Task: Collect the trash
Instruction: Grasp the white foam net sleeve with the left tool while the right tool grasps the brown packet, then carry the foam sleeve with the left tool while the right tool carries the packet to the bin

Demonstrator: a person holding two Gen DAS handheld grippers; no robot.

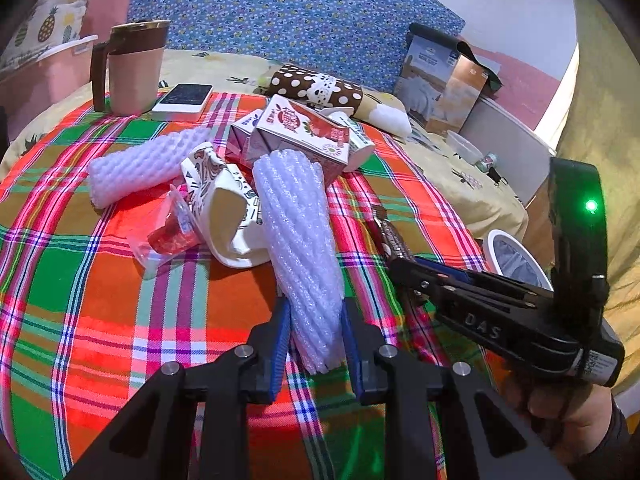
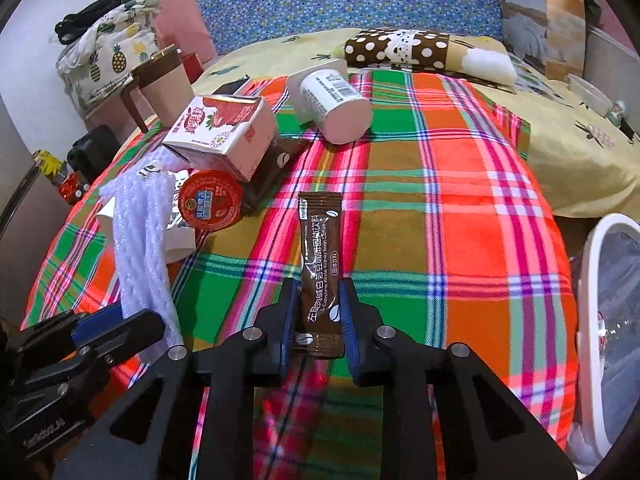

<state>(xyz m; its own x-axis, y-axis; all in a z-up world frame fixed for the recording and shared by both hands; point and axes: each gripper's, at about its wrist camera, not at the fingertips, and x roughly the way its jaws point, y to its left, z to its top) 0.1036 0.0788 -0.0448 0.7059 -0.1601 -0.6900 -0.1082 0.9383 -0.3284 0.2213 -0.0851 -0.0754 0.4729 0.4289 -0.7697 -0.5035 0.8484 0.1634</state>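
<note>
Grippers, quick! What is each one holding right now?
Left gripper: shut on the white foam net sleeve.
Right gripper: shut on the brown coffee sachet.

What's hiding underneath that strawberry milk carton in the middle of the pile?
The strawberry milk carton leans on a dark brown packet marked with a coffee bean, and a second small carton sits beside it. Whatever else lies beneath is covered, and the packet's label is mostly hidden.

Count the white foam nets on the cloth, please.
2. One net lies in the left tool, pinched at its near end. The other net lies farther left, beside the paper cup. More may hide under the pile.
</note>
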